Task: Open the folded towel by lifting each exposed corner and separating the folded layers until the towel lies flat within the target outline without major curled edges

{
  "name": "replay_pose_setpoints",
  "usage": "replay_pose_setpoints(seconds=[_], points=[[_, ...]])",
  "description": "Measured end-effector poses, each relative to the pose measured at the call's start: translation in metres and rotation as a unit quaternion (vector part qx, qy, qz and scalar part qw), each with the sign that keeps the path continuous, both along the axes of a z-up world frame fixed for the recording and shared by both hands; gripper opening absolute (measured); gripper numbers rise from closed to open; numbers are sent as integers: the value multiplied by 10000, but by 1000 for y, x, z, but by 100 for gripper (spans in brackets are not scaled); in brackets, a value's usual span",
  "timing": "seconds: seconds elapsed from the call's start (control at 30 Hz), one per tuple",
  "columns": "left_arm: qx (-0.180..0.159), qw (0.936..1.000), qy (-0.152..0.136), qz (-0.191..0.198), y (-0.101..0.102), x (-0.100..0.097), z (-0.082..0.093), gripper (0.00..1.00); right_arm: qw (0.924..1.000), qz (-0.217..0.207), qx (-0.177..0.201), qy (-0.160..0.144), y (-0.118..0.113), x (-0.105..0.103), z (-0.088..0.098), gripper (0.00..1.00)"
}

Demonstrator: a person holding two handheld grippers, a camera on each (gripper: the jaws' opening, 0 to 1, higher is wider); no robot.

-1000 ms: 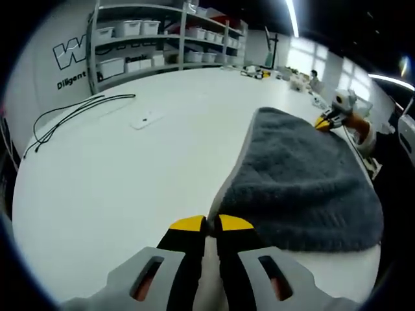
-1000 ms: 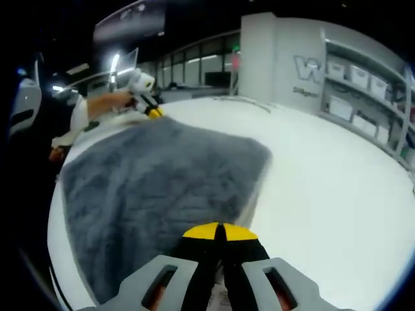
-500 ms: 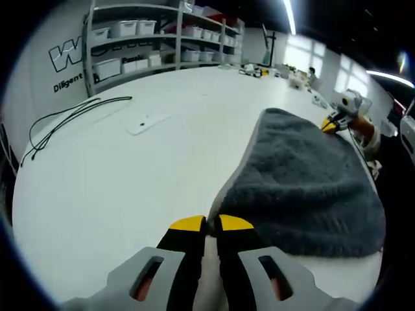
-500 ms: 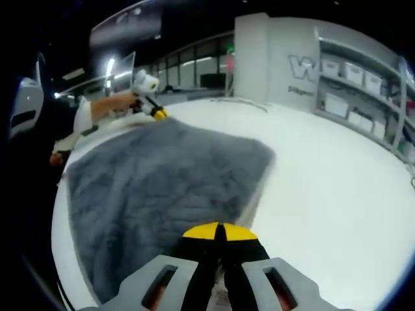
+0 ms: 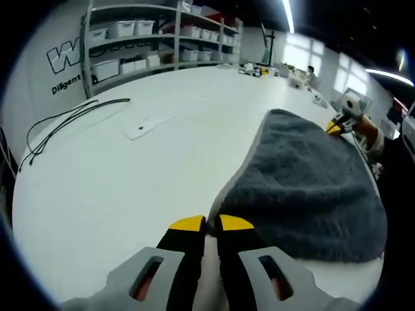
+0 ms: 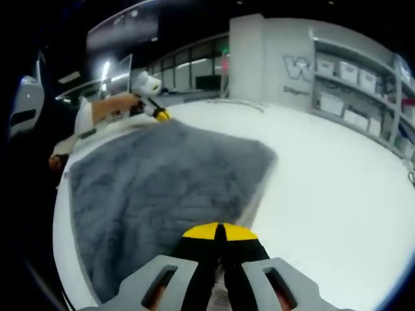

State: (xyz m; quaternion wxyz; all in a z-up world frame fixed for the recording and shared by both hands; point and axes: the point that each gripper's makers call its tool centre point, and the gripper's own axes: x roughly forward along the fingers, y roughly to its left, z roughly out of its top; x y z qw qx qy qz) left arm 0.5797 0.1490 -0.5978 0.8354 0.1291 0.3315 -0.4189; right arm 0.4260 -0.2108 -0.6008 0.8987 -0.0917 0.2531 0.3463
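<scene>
A grey towel (image 5: 305, 188) lies spread across a white bench (image 5: 117, 175), each gripper pinching an opposite corner: the left gripper (image 5: 211, 223) with jaws closed on its near corner, the right gripper (image 6: 219, 230) likewise. A black cable (image 5: 65, 120) trails beside shelves (image 5: 149, 45).

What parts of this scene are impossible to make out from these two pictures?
- Left gripper view: the towel's corner is hidden behind the left gripper.
- Right gripper view: the towel's near edge is hidden behind the right gripper.
- Left gripper view: the small flat item on the table is too small to identify.
</scene>
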Motion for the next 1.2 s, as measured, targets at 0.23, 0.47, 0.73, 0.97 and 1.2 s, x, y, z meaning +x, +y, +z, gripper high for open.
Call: replay_pose_setpoints(seconds=[0.23, 0.47, 0.73, 0.97, 1.2], points=[[23, 10000, 2, -49, -2, 5, 0, 7, 9999, -100, 76, -6, 0, -5, 0, 0], [2, 10000, -2, -60, -4, 9, 0, 7, 9998, -160, 136, 14, 1, -8, 0, 0], [38, 9997, -193, -161, -3, 6, 7, 7, 9998, -10, -109, -165, 3, -9, 1, 0], [66, 9987, -497, -50, 9, 9, 13, 16, 9999, -101, 85, -80, -1, -6, 3, 0], [-163, 9977, -637, 159, 15, -8, 28, 16, 9996, -137, 19, -233, -5, 5, 14, 0]])
